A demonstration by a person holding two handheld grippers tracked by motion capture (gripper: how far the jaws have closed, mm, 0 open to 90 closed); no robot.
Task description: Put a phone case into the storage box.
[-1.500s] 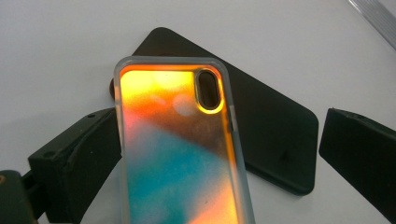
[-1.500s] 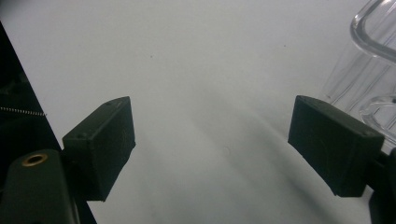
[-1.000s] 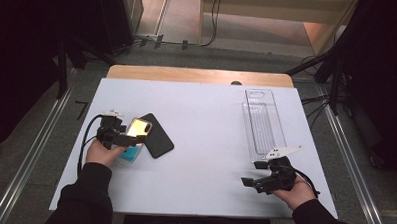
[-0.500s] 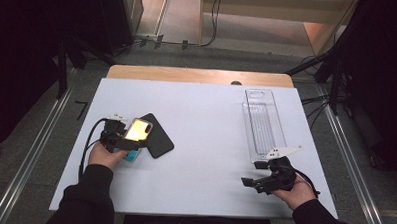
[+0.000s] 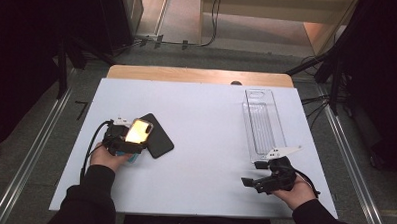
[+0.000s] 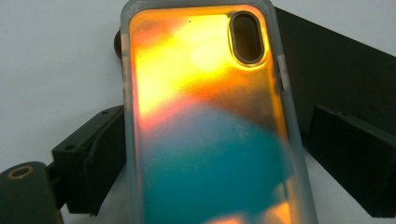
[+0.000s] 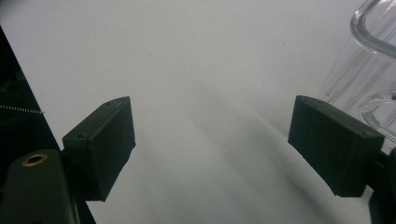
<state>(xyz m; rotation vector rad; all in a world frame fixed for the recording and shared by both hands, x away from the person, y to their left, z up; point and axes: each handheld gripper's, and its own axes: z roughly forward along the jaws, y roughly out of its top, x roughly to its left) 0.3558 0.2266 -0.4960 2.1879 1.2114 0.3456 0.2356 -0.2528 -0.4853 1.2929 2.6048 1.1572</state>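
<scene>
The left claw [image 5: 135, 140] has the phone case [image 6: 205, 121] between its jaws, and those jaws have just been closing in on it. In the left gripper view the left jaw sits right against the case's clear rim, while the right jaw stands a little off the other edge, so the jaws are not yet pinching it. The case glows orange and yellow toward its far end, by the camera cut-out, and turns teal nearer the claw's body. Just beyond the claw, partly under the case, a black phone [image 5: 158, 138] lies flat on the white desk [image 5: 201, 122].

The right claw [image 5: 257, 174] hangs low over the desk with its jaws spread wide and nothing between them; bare desk shows in the gap. A clear plastic tray [image 5: 263, 124] lies just beside and beyond this claw, its curved edge showing past the right jaw in the right gripper view.
</scene>
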